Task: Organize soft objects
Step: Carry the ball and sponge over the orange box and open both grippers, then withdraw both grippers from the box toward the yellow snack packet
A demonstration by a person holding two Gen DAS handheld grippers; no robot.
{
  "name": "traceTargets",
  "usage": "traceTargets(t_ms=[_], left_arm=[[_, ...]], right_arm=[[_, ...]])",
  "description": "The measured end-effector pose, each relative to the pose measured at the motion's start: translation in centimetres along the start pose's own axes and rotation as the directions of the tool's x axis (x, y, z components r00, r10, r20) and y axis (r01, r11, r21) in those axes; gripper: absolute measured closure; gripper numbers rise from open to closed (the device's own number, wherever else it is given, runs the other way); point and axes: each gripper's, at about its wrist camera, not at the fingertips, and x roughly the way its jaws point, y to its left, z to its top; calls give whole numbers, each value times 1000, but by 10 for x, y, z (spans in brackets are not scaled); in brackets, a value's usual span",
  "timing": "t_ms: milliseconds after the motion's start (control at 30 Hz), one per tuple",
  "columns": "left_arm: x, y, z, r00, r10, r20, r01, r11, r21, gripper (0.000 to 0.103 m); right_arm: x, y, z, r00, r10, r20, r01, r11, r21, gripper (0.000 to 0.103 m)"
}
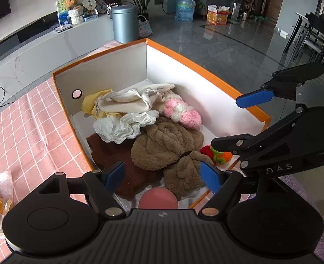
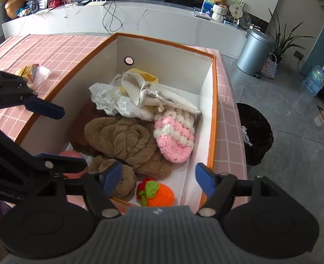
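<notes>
A desk under a pink checked cloth carries an orange-rimmed white box, with a grey tiled floor and a metal bin beyond. Above the near end of the box, the left gripper has its blue fingers spread with nothing between them, and the right gripper is also spread and empty, hanging over a crocheted orange fruit. Outward lie a tan fleece bundle, a pink ball, a dark brown cloth, a pink-and-white knitted piece, crumpled white plastic, a cream cloth bag and a yellow cloth, all inside the box.
</notes>
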Motion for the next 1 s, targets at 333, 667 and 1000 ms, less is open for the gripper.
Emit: traceTargets(t_ms=[333,667,1000], left_arm=[[-19,1,-5,999,1,43,0,1000,-23,12],[-38,4,-15,994,9,112,-2,998,-66,12],[-74,27,-47,956,41,291,18,980,-198,12]], right_arm=[[-14,6,3,999,-15,40,15,1000,-9,14],[-43,18,-3,987,-70,146,70,998,2,10],[-66,53,-6,939,-90,332,48,990,133,8]])
